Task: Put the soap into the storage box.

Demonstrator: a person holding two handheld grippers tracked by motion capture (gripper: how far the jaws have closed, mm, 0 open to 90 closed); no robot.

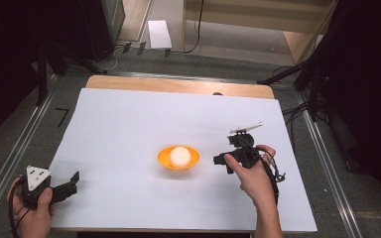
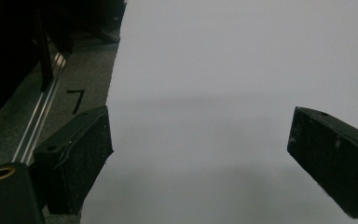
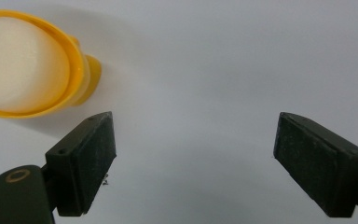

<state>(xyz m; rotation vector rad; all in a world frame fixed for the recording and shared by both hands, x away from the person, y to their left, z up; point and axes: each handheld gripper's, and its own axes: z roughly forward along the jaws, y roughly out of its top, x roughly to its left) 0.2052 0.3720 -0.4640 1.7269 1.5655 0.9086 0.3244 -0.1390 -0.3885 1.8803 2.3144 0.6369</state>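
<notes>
A white ball (image 1: 179, 155) sits in a small orange bowl (image 1: 192, 159) near the middle of the white sheet (image 1: 129, 124). My right gripper (image 1: 220, 159) is just right of the bowl, pointing at it, jaws wide apart with nothing between them. In the right gripper view the orange bowl (image 3: 77, 70) and the ball (image 3: 21, 65) lie at the upper left, beyond the left jaw. My left gripper (image 1: 74, 179) rests at the sheet's near left corner, open and empty; the left gripper view shows bare white sheet (image 2: 223, 84) between its jaws.
A wooden table edge (image 1: 178, 85) borders the sheet at the back. Metal rails (image 1: 322, 148) run along both sides over grey floor. Dark stands and cables stand at the back left and right. A tape mark (image 2: 77, 100) lies on the floor left of the sheet.
</notes>
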